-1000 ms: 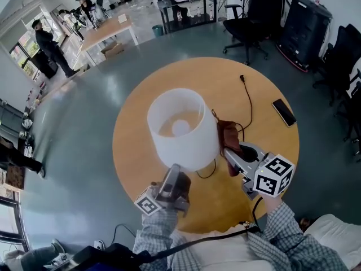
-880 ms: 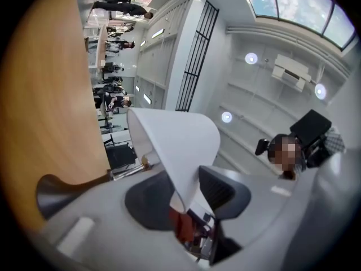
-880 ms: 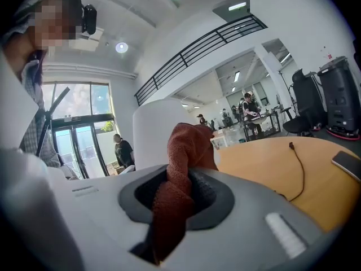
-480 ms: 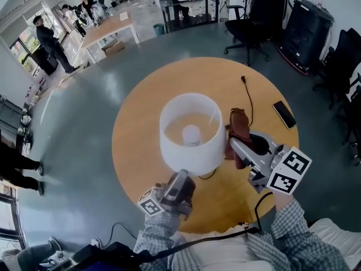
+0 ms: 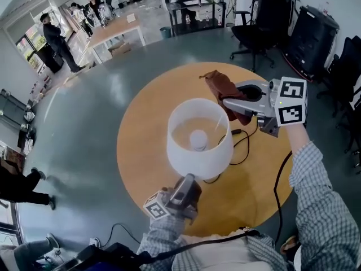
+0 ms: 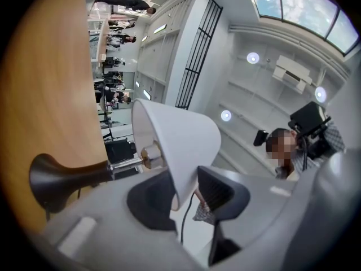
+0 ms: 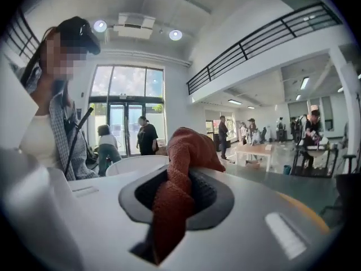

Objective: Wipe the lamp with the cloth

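The lamp [image 5: 200,145] has a white drum shade, open at the top with a round bulb showing inside. The left gripper view adds a slim metal stem and a dark brown flared base [image 6: 56,179]. It stands near the middle of the round wooden desk [image 5: 146,145]. The cloth [image 5: 220,86] is rust-brown and crumpled.

There is one lamp, one cloth, one desk, one black cable [image 5: 245,145] trailing across the desk, and two grippers.

The left gripper [image 5: 189,179] has just been closing. Its fingers [image 6: 217,188] are clamped on the shade's lower rim, one inside the wall and one outside, so the lamp rises straight ahead of them. The right gripper [image 5: 228,103] has its fingers pinched on the cloth [image 7: 186,151], which bunches out past the tips. The shade's top rim [image 7: 138,165] lies just below and beyond those fingers. Whether the cloth touches it cannot be told.
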A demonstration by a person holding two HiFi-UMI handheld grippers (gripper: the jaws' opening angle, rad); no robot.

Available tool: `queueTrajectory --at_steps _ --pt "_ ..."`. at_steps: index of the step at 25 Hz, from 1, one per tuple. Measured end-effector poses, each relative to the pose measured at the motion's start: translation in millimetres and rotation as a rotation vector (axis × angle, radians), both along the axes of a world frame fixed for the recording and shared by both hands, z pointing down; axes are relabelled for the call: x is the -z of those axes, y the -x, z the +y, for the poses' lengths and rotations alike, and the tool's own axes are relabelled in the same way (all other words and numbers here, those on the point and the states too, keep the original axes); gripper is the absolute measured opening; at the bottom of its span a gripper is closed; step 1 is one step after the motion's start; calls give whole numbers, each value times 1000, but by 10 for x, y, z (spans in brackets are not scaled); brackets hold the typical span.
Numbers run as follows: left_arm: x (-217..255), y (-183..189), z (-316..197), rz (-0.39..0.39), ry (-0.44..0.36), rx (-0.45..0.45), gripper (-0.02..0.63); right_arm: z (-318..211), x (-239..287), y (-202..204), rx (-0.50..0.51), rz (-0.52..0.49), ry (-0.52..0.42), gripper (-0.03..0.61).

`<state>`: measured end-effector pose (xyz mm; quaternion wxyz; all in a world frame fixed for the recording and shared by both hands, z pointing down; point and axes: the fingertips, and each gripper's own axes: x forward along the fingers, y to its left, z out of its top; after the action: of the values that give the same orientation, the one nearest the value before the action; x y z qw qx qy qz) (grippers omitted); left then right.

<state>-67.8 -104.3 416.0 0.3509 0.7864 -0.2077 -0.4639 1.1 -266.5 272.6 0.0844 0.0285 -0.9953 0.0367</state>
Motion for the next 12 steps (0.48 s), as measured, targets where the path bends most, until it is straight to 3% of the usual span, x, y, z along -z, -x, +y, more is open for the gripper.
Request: queueTrajectory --at_steps 6,10,12 --pt "-115 38 101 9 -8 -2 118 -5 -508 104 80 -30 197 74" --pt "-41 58 64 54 -3 23 121 -108 -890 40 41 47 284 74" --pt "-13 52 65 60 4 49 152 -148 -980 12 14 49 311 72"
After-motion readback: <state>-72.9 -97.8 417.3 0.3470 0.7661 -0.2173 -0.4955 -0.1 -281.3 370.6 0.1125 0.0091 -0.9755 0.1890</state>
